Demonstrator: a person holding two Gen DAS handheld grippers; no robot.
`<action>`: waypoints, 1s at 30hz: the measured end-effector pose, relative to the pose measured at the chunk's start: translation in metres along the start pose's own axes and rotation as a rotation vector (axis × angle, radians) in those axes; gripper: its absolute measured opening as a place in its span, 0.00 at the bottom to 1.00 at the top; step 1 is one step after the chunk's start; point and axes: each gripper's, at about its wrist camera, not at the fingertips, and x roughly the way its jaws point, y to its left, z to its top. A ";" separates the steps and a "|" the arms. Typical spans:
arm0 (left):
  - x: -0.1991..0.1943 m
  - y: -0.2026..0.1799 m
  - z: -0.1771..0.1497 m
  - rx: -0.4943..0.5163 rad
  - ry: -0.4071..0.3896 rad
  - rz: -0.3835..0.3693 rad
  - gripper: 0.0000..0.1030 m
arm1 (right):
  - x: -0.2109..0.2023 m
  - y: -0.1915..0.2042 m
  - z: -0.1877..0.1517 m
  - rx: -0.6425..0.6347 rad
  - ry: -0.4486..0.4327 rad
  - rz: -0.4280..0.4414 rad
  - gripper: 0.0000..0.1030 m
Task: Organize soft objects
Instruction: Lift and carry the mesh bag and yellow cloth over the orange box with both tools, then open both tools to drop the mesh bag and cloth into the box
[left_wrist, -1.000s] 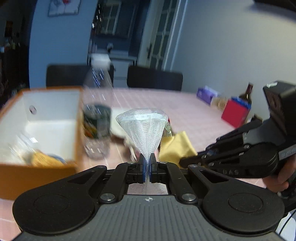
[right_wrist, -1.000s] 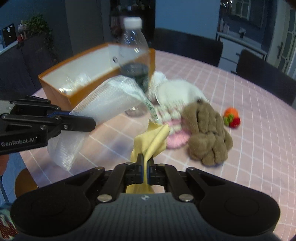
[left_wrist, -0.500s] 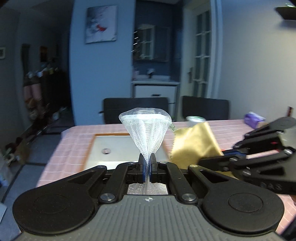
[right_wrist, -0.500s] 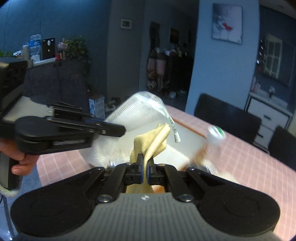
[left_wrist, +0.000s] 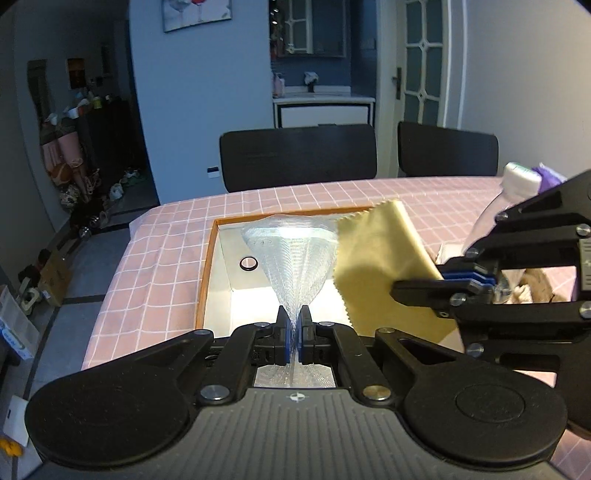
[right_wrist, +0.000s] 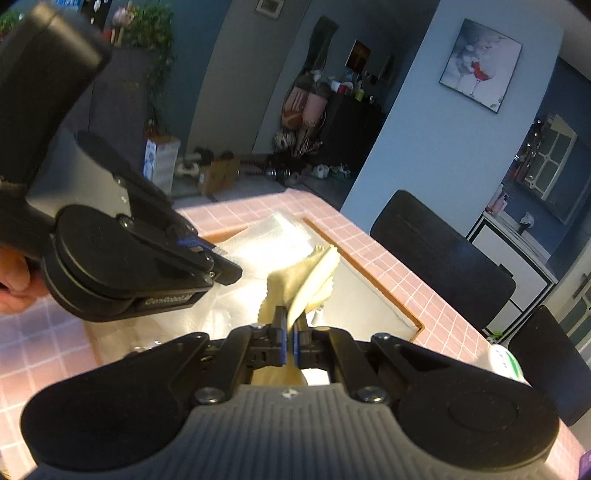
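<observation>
White mesh netting (left_wrist: 293, 254), thin and see-through, fans upward like a funnel from the left gripper (left_wrist: 294, 334), whose blue-padded jaws are pressed together on its narrow lower end. The netting hangs over the open top of an orange-rimmed box (left_wrist: 207, 273) with a pale inner lining and a small dark ring on its far inside wall. The box sits on a table (left_wrist: 159, 258) covered by a pink cloth with a white grid. Just to the right of the netting, a yellow cloth (left_wrist: 380, 269) with a zigzag-cut edge is held up over the same box, and the two fabrics appear to touch along one side. The right gripper (left_wrist: 467, 278) reaches in from the right in the left wrist view, its jaws clamped on the yellow cloth. From the right wrist view, the right gripper (right_wrist: 290, 341) shows its jaws closed on the folded yellow cloth (right_wrist: 306, 280), which stands up above the box (right_wrist: 369, 266), while the left gripper (right_wrist: 221, 267) comes in from the left with the white netting (right_wrist: 266, 240) beneath and beyond it. A clear plastic bottle (left_wrist: 513, 199) with a white cap stands behind the right gripper at the right edge of the table. Two dark chairs (left_wrist: 299, 157) stand at the far side of the table, before a blue wall.
</observation>
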 end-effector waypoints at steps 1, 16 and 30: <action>0.003 0.003 0.000 0.003 0.003 0.001 0.03 | 0.006 0.000 -0.002 -0.006 0.007 -0.007 0.00; 0.023 0.018 -0.004 0.012 0.045 -0.005 0.28 | 0.044 -0.005 -0.007 -0.010 0.085 -0.010 0.05; -0.002 0.014 -0.002 0.009 -0.019 0.003 0.57 | 0.026 0.001 -0.004 -0.037 0.058 0.015 0.47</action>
